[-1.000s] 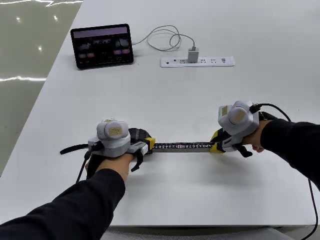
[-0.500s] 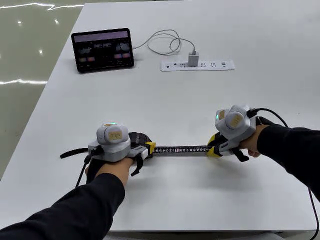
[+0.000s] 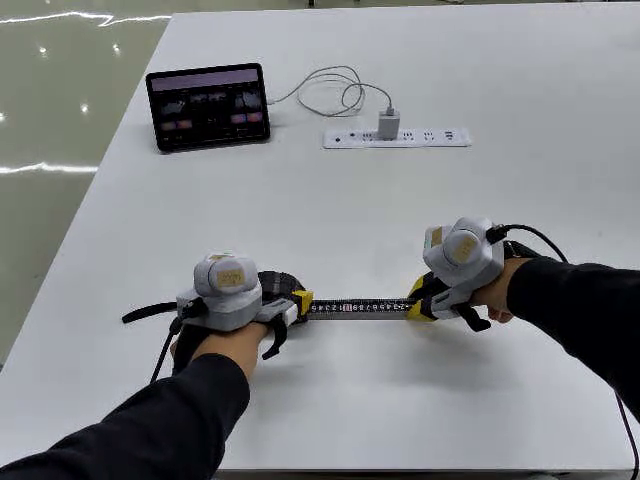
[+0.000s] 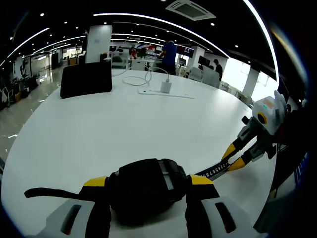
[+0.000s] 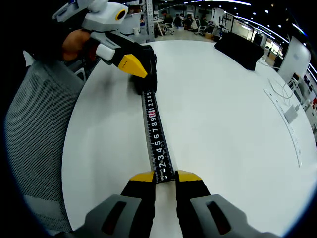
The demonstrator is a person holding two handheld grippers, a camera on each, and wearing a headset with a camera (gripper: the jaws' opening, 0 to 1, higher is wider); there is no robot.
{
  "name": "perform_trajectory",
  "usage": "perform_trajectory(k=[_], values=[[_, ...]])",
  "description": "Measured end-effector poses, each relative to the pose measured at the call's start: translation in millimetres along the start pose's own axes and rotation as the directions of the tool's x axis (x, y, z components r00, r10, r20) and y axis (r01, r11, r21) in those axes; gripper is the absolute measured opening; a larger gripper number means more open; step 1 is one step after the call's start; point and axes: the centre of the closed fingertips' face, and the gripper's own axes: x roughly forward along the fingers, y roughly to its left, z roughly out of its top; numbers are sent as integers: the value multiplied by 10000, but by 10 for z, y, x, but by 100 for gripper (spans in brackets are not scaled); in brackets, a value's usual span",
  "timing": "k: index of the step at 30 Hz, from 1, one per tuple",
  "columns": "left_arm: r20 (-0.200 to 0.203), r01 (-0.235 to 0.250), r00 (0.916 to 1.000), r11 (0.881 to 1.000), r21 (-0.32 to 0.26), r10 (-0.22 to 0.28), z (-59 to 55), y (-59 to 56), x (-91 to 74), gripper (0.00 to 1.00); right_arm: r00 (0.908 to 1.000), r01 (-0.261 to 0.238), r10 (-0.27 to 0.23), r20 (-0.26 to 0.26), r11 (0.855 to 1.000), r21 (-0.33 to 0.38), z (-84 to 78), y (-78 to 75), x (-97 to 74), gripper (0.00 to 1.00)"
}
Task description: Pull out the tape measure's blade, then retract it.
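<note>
Head view puts my left gripper (image 3: 289, 302) at seven o'clock on the white table (image 3: 350, 200), jaws clamped around the black tape measure (image 3: 279, 284). My right gripper (image 3: 418, 306) sits at four o'clock, jaws nearly closed on the tip of the blade (image 3: 360, 303), which lies flat between them.

- Tape measure (image 4: 143, 193): black case.
- Blade (image 5: 154, 134): black, white numerals, one red mark.
- Left gripper (image 4: 147, 181), right gripper (image 5: 166, 176): yellow-tipped black jaws.
- Table (image 3: 400, 210): white.
</note>
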Motion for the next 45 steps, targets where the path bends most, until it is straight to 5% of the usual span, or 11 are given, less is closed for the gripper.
perform_trajectory(k=[45], values=[[-10, 106, 9999, 9999, -62, -107, 5, 16, 11, 56, 9994, -139, 135, 315, 9998, 106, 267, 63, 190, 10]])
